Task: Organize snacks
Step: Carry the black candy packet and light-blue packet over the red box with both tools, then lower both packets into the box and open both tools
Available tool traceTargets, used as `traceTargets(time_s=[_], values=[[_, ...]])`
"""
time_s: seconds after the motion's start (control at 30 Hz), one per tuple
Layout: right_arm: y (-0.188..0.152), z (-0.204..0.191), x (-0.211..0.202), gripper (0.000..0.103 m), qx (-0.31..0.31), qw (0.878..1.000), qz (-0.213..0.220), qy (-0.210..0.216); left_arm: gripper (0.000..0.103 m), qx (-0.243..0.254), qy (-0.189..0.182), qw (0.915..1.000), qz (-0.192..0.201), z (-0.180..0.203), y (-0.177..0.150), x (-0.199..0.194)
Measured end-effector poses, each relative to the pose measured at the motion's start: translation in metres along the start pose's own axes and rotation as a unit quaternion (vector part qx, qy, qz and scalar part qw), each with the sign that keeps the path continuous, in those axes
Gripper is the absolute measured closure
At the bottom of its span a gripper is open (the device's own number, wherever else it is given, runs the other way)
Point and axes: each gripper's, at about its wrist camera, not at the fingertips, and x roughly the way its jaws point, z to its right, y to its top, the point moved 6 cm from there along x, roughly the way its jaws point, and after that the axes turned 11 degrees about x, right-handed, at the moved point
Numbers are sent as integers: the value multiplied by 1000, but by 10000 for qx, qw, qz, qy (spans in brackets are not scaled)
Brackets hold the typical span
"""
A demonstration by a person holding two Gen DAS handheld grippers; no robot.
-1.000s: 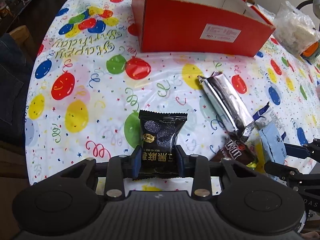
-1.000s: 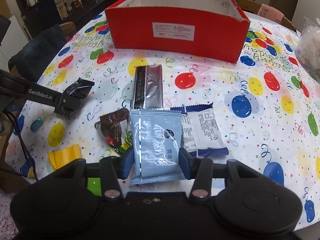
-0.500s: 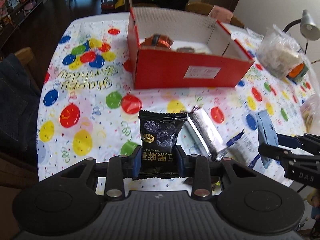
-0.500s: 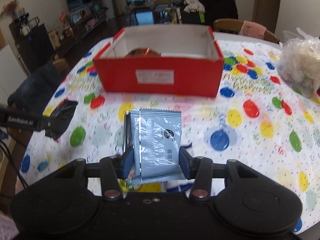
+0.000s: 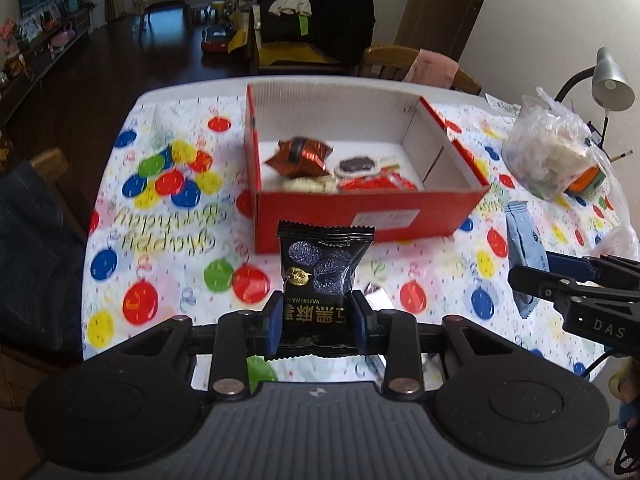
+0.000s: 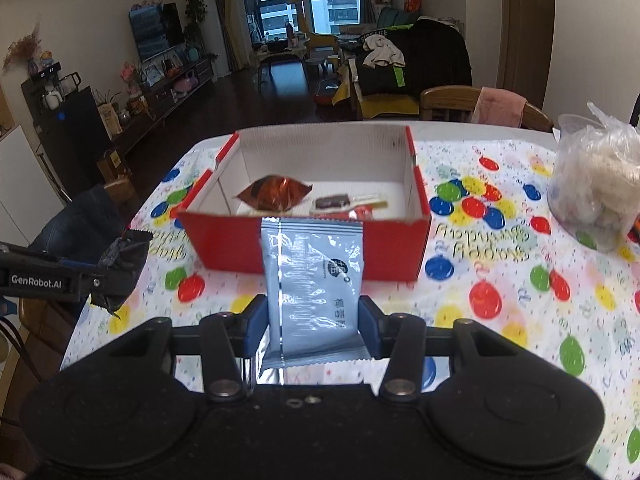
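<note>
Your left gripper is clamped on the black sesame-candy packet, and your right gripper pinches the pale blue sachet. A second ago both sat low over the tablecloth; now they're raised, facing the red box (already holding several snacks), ready for dropping in.
</note>
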Motion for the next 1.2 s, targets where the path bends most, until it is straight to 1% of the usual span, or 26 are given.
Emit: traceTargets(time_s=[0.27,0.5,0.67,0.8,0.93,1.2], values=[[42,5,12,57,-35,9998,152,102,69,125,170,9996,174,7,38,5],[76,10,34,57,-65,9997,163,139,69,95,323,9993,142,8,70,24],[97,17,53,57,-113,9998,107,148,69,147,543,9984,96,8,89,39],[112,22,70,57,-157,9997,18,168,69,91,615,9981,13,5,104,53],[123,25,92,57,-211,9994,-193,186,69,-8,683,9976,-151,1,117,73],[129,26,143,57,-476,9968,-639,86,69,-182,919,9941,-540,-7,127,117]])
